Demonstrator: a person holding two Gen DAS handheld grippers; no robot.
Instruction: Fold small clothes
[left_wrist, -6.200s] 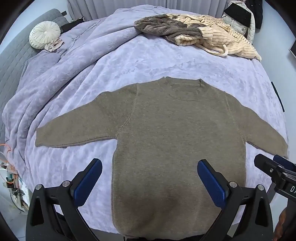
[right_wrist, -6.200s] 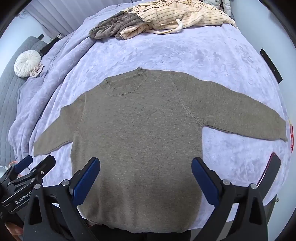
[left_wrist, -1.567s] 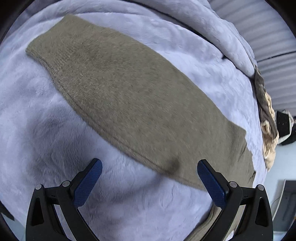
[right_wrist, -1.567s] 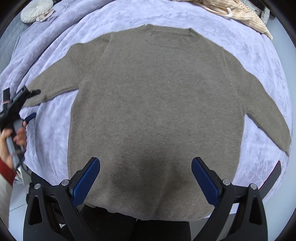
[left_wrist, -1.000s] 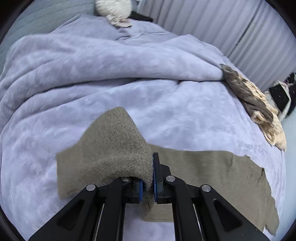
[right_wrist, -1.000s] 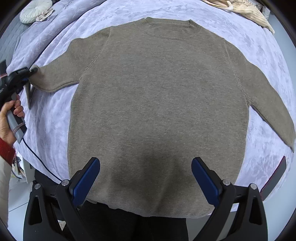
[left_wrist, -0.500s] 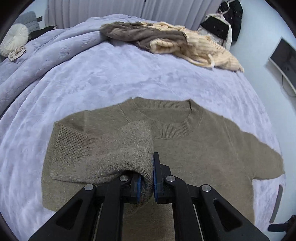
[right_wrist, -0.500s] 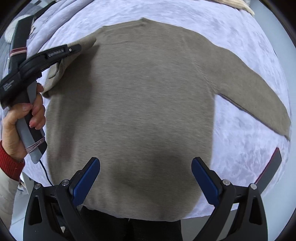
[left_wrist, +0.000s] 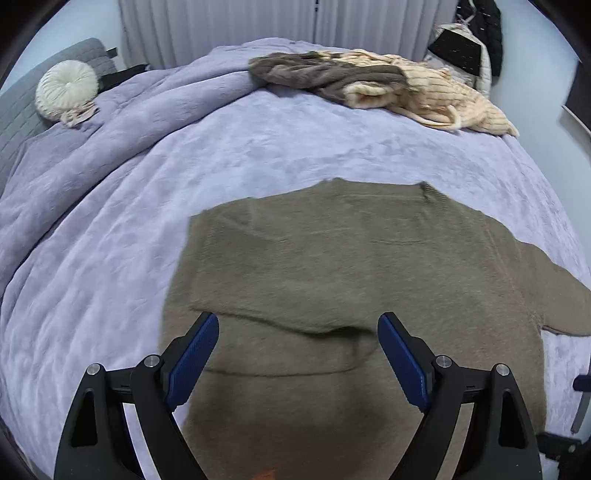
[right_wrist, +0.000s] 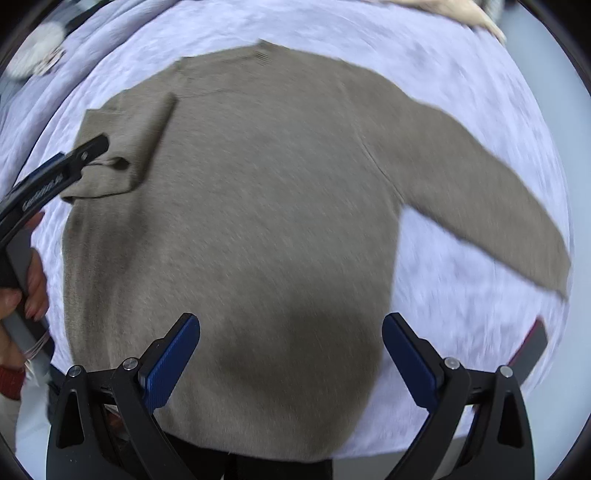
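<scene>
Opening wide, the left gripper (left_wrist: 297, 363) has nothing held between its jaws. The right gripper (right_wrist: 291, 360) is spread wide too, and empty. The brown sweater (right_wrist: 266, 221) is laid flat on the purple blanket (left_wrist: 258, 147), one sleeve (right_wrist: 125, 147) folded over at ten o'clock.

Lilac blanket (left_wrist: 258, 155) over bed, pleated curtains (left_wrist: 221, 29), grey headboard (left_wrist: 22, 99)
</scene>
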